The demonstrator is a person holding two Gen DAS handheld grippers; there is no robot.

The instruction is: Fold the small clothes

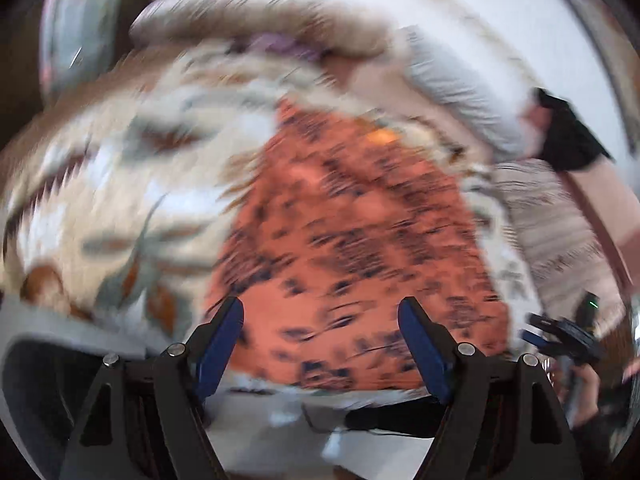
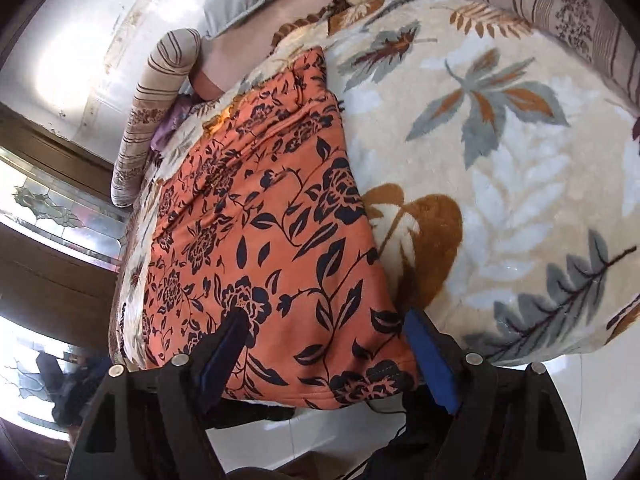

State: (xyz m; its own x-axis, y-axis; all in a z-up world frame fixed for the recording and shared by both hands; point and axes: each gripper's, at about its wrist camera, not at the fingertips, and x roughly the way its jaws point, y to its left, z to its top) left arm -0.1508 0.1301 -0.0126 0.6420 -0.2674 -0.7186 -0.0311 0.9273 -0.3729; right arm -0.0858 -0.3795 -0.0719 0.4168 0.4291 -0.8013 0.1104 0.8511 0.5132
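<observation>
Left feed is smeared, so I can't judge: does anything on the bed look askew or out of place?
Nothing stands out. The orange flowered garment lies flat on the leaf-patterned blanket, its near corner at the bed's edge between the right gripper's open fingers. The left gripper is open too. The left view is too blurred for finer detail.

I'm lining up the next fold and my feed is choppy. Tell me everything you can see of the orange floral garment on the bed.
The orange floral garment is soft, thick-looking fabric printed with dark navy roses, leaves and vines. It lies flat on the cream leaf-patterned plush blanket, already folded into a rough rectangle with a stitched hem at the near corner. Its near edge reaches the bed edge. The right hand-held gripper is open, its fingers straddling that near corner; contact is unclear. The left view is blurred.
</observation>
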